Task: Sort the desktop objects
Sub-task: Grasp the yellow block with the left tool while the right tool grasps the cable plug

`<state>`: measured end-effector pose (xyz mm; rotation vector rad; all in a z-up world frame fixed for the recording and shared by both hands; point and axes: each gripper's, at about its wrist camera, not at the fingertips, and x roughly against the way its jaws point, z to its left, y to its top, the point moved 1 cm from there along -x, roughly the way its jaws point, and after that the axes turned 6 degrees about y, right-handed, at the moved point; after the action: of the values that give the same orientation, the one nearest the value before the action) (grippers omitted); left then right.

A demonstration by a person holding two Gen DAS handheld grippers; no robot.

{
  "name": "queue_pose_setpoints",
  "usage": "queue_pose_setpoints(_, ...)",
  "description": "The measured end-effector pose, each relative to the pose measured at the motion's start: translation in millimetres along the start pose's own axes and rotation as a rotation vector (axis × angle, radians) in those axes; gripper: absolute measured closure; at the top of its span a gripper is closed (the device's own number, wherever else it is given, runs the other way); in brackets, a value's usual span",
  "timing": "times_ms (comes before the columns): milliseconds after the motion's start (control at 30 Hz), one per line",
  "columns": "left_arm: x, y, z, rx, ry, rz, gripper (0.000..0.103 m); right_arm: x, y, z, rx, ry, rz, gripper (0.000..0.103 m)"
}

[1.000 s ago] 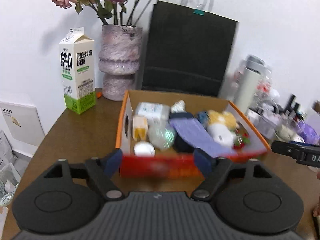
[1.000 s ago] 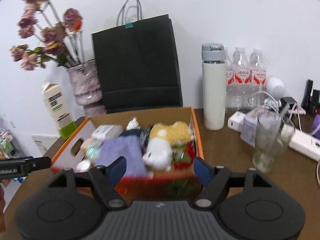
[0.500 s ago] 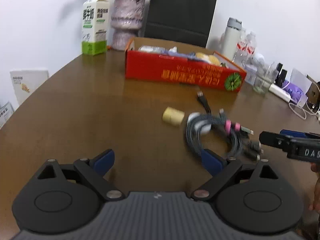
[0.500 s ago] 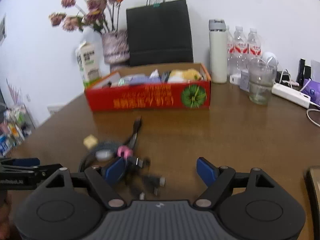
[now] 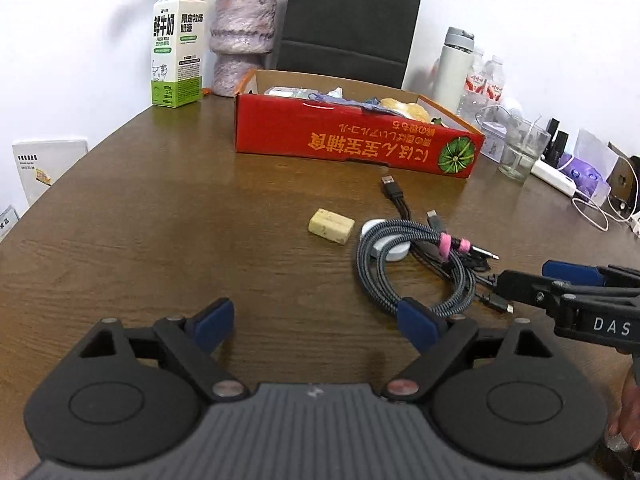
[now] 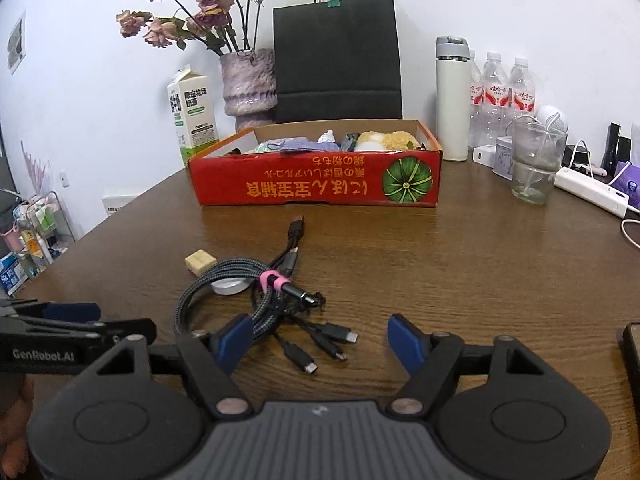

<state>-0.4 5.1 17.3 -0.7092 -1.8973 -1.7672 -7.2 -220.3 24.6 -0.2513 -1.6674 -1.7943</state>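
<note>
A coiled grey braided cable bundle point(image 5: 416, 264) with pink ties lies on the brown table, partly over a white round disc point(image 5: 384, 240). A yellowish block point(image 5: 331, 226) sits just left of it. Behind stands a red cardboard box point(image 5: 352, 148) filled with small items. My left gripper point(image 5: 314, 320) is low over the table, its jaws closing on nothing, its right fingertip by the coil's near edge. My right gripper point(image 6: 320, 336) is also closing; the cable bundle point(image 6: 240, 284) has its loose plug ends between the fingers, untouched by the pads.
Along the wall stand a milk carton point(image 5: 176, 48), a vase point(image 5: 242, 40), a black paper bag point(image 6: 336, 56), a white flask point(image 6: 452, 100) and water bottles point(image 6: 500, 96). A glass point(image 6: 534, 160) and a power strip point(image 6: 592, 190) sit at the right.
Both grippers have drawn back from over the box and sunk toward the table, bringing the cable, disc and block into view. Over the last half second they have kept still.
</note>
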Motion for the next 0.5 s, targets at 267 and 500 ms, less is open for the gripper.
queue_pose_setpoints(267,-39,52,14,0.002,-0.085,-0.005,0.043,-50,56,-8,0.005,0.081,0.002,0.046)
queue_pose_setpoints(500,-72,62,3,-0.047,-0.139,0.056,0.051,-122,95,-10,-0.014,0.136,0.113,0.06)
